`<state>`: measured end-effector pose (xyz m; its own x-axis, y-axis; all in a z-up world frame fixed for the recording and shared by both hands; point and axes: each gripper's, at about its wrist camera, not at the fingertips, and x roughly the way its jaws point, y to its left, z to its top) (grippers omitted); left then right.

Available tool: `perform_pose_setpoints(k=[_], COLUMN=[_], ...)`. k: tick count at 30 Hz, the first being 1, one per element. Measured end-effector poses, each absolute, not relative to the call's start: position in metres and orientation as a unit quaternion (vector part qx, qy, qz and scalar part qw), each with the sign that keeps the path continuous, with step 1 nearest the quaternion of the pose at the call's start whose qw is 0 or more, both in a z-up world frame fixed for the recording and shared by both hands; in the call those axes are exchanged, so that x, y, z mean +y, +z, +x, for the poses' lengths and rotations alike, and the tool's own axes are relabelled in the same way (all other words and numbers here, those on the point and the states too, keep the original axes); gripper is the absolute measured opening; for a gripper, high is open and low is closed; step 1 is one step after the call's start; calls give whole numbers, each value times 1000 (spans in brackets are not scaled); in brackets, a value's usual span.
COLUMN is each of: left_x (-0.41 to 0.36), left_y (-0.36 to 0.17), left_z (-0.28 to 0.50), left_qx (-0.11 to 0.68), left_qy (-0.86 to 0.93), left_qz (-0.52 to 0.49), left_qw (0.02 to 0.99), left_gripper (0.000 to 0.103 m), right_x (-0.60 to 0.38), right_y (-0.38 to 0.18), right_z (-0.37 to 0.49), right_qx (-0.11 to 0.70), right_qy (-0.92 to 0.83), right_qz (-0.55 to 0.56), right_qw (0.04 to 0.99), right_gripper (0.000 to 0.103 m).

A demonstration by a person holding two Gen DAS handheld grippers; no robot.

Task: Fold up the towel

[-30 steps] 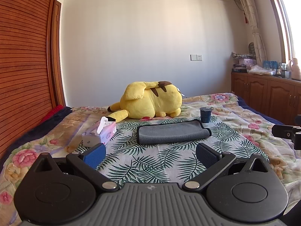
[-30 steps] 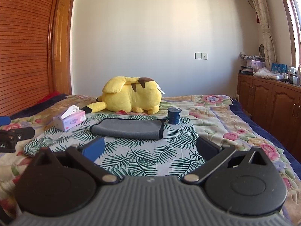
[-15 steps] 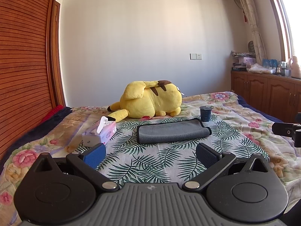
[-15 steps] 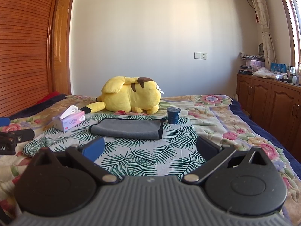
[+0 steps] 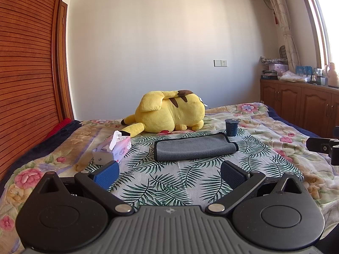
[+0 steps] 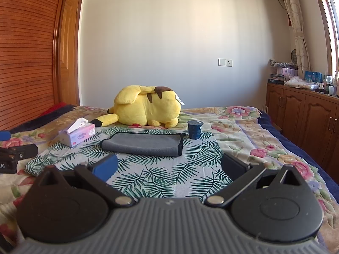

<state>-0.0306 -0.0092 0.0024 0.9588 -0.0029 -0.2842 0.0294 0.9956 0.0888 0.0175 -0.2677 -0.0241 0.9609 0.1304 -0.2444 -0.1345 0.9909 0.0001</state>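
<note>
A grey towel (image 5: 193, 147) with a dark edge lies folded over in a long strip on a palm-leaf cloth (image 5: 169, 180) on the bed. It also shows in the right wrist view (image 6: 144, 144). My left gripper (image 5: 169, 172) is open and empty, held back from the towel's near edge. My right gripper (image 6: 168, 166) is open and empty too, just short of the towel. Each gripper shows at the edge of the other's view, the right (image 5: 324, 146) and the left (image 6: 14, 154).
A yellow plush toy (image 5: 169, 114) lies behind the towel. A dark blue cup (image 5: 232, 127) stands at the towel's far right corner. A tissue box (image 5: 113, 149) sits to the towel's left. Wooden cabinets (image 5: 300, 105) line the right wall, a slatted wardrobe (image 5: 25, 74) the left.
Both views have tilted up very slightly, so the towel sits a touch lower in frame. Nothing on the bed has moved and both grippers stay open.
</note>
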Motion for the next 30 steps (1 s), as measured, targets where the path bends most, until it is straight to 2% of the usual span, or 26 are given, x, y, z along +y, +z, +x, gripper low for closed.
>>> perform_pose_setpoints(k=[30], left_x=[-8], left_y=[1], left_z=[-30], left_qx=[144], left_qy=[-9], left_qz=[51], left_qw=[988], left_gripper=[87], right_x=[-268], right_y=[-24], right_z=[18], right_qx=[122], right_qy=[67], right_qz=[-9], right_qw=[990], right_gripper=[103])
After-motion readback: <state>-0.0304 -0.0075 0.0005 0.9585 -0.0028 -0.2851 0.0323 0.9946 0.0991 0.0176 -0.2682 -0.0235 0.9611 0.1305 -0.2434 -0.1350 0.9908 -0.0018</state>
